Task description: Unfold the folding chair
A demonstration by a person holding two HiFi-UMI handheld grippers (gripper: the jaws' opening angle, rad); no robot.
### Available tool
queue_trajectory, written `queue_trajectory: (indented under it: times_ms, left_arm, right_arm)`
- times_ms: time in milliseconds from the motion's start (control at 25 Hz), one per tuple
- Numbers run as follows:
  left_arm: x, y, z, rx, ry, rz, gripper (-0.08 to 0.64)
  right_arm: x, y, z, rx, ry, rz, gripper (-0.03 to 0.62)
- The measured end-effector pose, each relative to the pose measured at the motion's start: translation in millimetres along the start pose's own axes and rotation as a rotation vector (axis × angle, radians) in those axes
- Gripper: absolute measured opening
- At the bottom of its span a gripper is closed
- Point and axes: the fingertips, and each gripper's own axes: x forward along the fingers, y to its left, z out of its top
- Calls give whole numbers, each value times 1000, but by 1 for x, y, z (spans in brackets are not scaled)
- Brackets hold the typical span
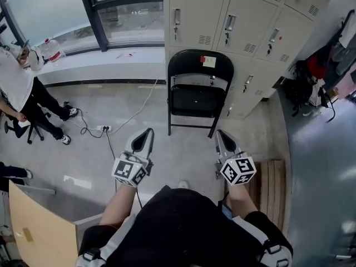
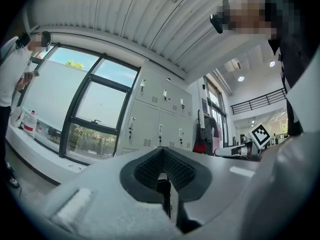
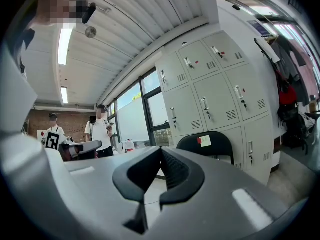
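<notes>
Broadly, the grey lockers (image 1: 245,32) fill the head view from 12 to 2 o'clock, with a window (image 1: 119,15) at 11 and bare concrete floor (image 1: 183,154) below them. The folding chair (image 1: 196,99) stands at 12 o'clock, straight ahead of the person and right up against the lockers. It is black, and its seat (image 1: 193,100) appears tipped up close to the backrest (image 1: 200,65), so it is not yet opened out. A pale note (image 1: 209,61) is stuck on the backrest.

The left tool (image 1: 148,133) sits at 11 o'clock and the right tool (image 1: 221,133) at 1 o'clock, both short of the chair and clear of it. Each is narrow, with its jaws pressed together and nothing between them.

Several things could go wrong from here:
- Shut jaws cannot take the frame, so arriving without opening would only shove the chair into the lockers.
- Pulling the seat down with one tool alone could skid the legs on the smooth floor or tip the chair forward.
- A white cable (image 1: 139,110) runs from the power strip (image 1: 103,128) at 10 o'clock towards the chair's near leg, and a spreading leg could catch it.
</notes>
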Motion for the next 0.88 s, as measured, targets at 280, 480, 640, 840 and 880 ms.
queue_trajectory:
  times_ms: [280, 480, 640, 840, 880]
  left_arm:
    - [46, -22, -23, -34, 30, -30, 3]
    - [71, -14, -33, -31, 44, -51, 3]
    - [97, 9, -32, -30, 42, -60, 3]
    - [130, 39, -29, -18, 46, -93, 3]
    - [136, 46, -28, -17, 46, -98, 3]
  right_arm:
    - [3, -47, -13, 58, 34, -23, 5]
    - [25, -67, -20, 53, 63, -31, 5]
    - [56, -75, -18, 32, 78, -33, 5]
    - [96, -82, -9, 19, 75, -41, 5]
    - [105, -84, -6, 16, 73, -44, 5]
